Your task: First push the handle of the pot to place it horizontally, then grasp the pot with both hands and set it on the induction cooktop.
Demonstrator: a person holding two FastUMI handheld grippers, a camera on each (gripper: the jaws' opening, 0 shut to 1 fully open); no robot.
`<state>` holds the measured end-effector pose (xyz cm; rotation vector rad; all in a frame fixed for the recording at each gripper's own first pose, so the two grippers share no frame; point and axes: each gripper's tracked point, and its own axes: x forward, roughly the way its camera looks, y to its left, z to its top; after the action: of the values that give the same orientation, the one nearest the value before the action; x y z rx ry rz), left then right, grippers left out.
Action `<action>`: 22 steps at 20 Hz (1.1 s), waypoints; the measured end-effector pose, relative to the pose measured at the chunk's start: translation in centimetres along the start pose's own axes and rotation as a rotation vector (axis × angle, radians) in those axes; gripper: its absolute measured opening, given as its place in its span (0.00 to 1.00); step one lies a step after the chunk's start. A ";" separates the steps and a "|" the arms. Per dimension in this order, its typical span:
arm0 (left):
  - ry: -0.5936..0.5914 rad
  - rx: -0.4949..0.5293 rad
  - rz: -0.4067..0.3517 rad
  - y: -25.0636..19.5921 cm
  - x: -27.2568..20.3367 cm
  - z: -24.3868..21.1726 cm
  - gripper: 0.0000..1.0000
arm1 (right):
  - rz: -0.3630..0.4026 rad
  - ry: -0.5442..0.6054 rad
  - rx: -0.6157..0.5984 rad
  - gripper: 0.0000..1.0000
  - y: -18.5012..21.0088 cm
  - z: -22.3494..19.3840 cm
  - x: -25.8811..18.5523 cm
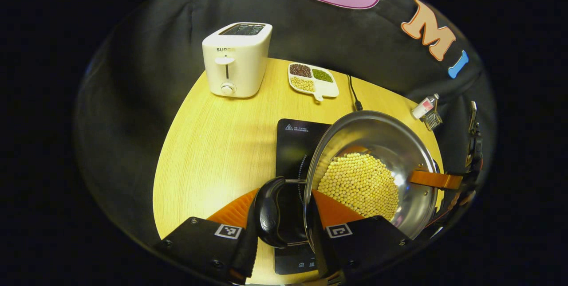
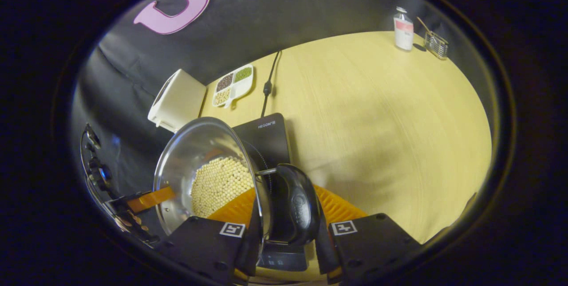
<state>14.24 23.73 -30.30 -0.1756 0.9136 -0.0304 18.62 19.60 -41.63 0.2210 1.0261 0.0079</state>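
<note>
Pot point(image 1: 401, 162) front and centre, steel and shiny, hanging over the black induction cooktop point(image 1: 293, 144) with its bottom heaped with pale yellow beans point(image 1: 359, 184). It leans a touch in both views, and I cannot tell whether its base touches the glass. Left gripper point(image 1: 282, 215) has its two fingers pinched onto the black side handle point(image 1: 268, 210), one finger outside the handle, the other against the pot's wall. Over in the right gripper view, the right gripper point(image 2: 287, 228) does the same on the opposite handle point(image 2: 297, 204), fingers pressed on either side of it, the pot's rim point(image 2: 248, 162) running up just beside the inner finger. Across the bowl in the left gripper view, that far gripper shows at the pot's other edge.

Out from there: the cooktop lies on a light wooden table point(image 1: 222, 144), its cord point(image 1: 353, 93) trailing toward the back. Behind it sits a white divided dish point(image 1: 313, 80), three compartments filled, dark reddish beans, green beans and pale yellow ones, each kept apart. A white toaster point(image 1: 235, 60) stands to the dish's left. At the table's far right corner, a small bottle point(image 2: 403, 29) stands near a little wire holder point(image 2: 436, 45).
</note>
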 end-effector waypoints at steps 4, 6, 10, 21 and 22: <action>-0.019 0.010 0.018 0.6 1.0 0.7 0.55 | -0.010 -0.031 -0.007 0.48 0.1 0.2 1.5; -0.027 0.009 0.019 0.7 1.0 0.7 0.55 | -0.010 -0.043 -0.010 0.49 0.2 0.2 2.3; -0.040 0.034 0.029 1.2 1.6 1.1 0.58 | -0.004 -0.050 0.002 0.51 0.3 0.2 2.6; -0.097 0.053 0.120 2.9 2.4 0.8 1.00 | 0.049 -0.093 0.001 1.00 1.0 0.5 1.8; -0.123 0.033 0.116 2.7 1.9 1.0 1.00 | 0.044 -0.114 -0.003 1.00 0.7 0.9 1.4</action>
<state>16.05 26.35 -31.59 -0.0923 0.7983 0.0717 20.21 20.27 -42.23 0.2390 0.9079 0.0365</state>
